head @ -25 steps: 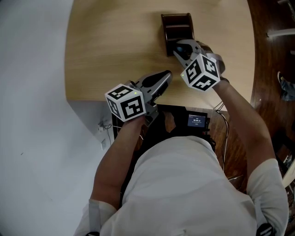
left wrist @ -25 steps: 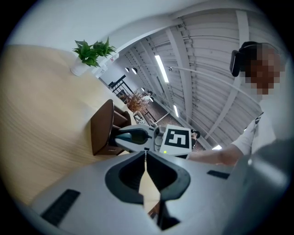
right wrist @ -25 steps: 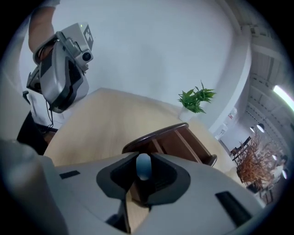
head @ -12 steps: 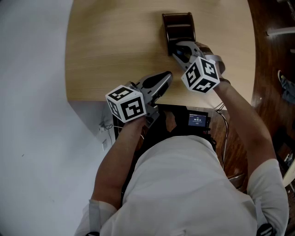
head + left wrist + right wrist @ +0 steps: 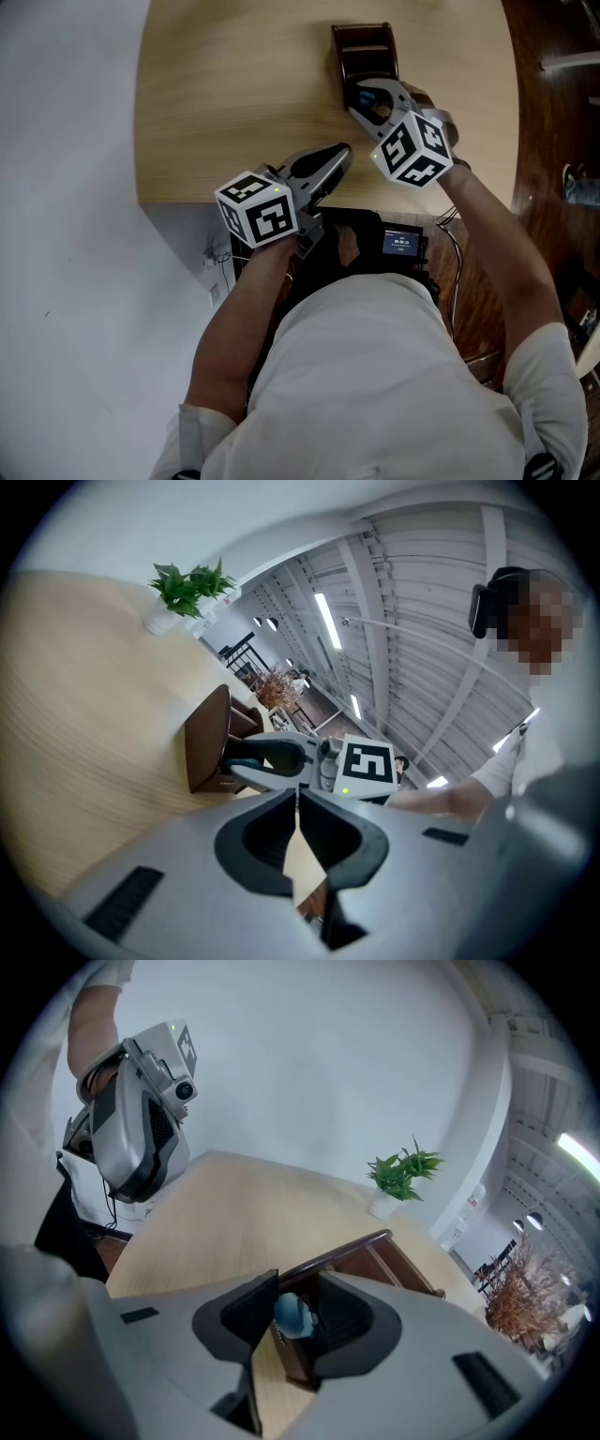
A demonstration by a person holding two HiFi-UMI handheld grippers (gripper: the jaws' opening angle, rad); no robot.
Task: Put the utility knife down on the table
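**Hidden parts.** Only the rounded blue end of the utility knife is seen. Its body is concealed behind the jaws of the right gripper and the near edge of the dark wooden desk organiser. Whether the knife rests in the organiser or on the table cannot be told.

**Tool state.** The right gripper's jaws are set apart around the blue end. The left gripper, near the table's front edge, is empty, with its jaws pressed together.

**Counts.** One knife, one organiser, one potted plant, two grippers and one small lit screen below the table edge are counted.
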